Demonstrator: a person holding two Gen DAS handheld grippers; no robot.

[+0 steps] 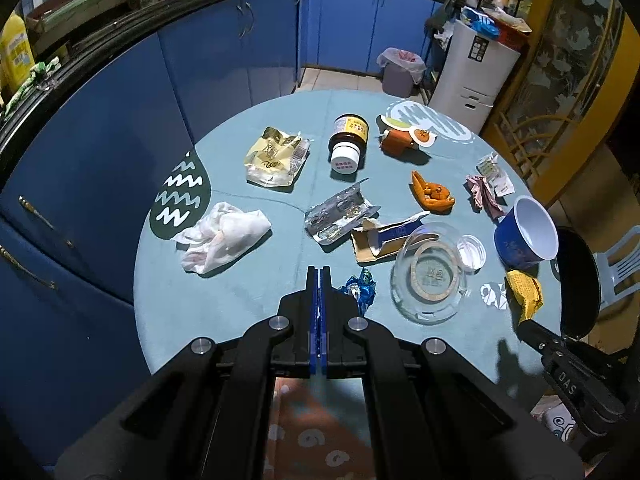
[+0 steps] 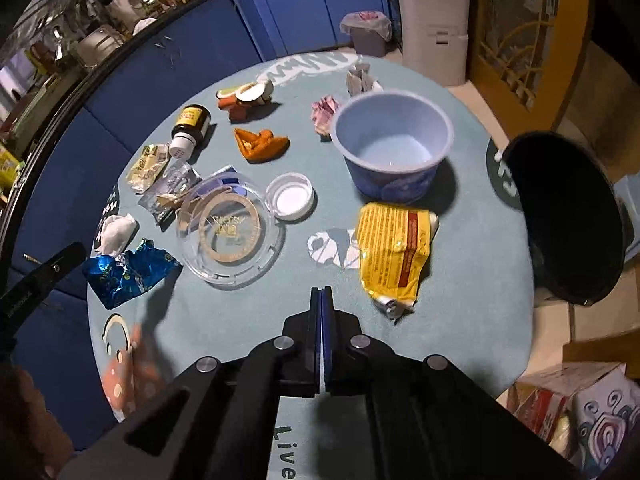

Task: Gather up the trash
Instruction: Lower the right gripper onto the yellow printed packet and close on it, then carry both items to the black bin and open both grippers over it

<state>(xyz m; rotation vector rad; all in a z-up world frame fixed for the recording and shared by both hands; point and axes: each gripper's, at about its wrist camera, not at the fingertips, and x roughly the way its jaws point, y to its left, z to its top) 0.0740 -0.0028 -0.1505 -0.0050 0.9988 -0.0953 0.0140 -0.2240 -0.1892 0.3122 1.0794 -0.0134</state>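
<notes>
Trash lies scattered on a round teal table [image 1: 240,304]. My left gripper [image 1: 319,272] is shut and empty, above the near edge, with a blue foil wrapper [image 1: 360,286] just to its right and a crumpled white tissue [image 1: 222,236] to its left. My right gripper [image 2: 322,292] is shut and empty; a yellow packet [image 2: 394,252] lies just ahead to its right. The blue foil wrapper [image 2: 128,272] is at its left. A black bin [image 2: 564,216] stands past the table's right edge, also in the left wrist view [image 1: 578,280].
On the table: a clear round lid [image 1: 430,272], a blue cup [image 1: 524,232], a brown bottle [image 1: 348,142], a cream wrapper [image 1: 276,156], a foil blister pack [image 1: 340,214], torn card [image 1: 384,236], orange peel [image 1: 432,194], pink paper [image 1: 482,192]. Blue cabinets stand behind. A lined bin [image 1: 400,68] is on the floor.
</notes>
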